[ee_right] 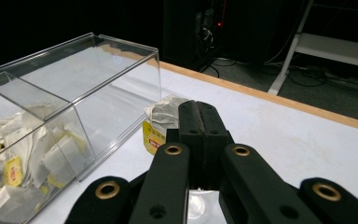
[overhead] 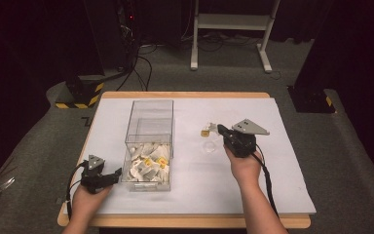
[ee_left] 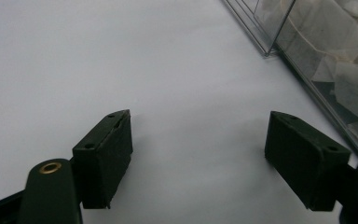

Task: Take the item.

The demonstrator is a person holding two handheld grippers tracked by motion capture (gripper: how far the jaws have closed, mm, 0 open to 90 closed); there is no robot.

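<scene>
tea bag (ee_right: 162,122) pinched in closed right gripper (ee_right: 199,116), left gripper (ee_left: 198,149) wide open, empty

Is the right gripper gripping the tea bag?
Touching. In the right gripper view the right gripper has its jaws shut, with the tea bag sticking out from between them.

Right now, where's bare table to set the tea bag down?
Free: the white sheet between the clear box and the right gripper, and the far right corner. Crowded: under the held tea bag, where a clear disc lies, and the left gripper beside the box.
</scene>
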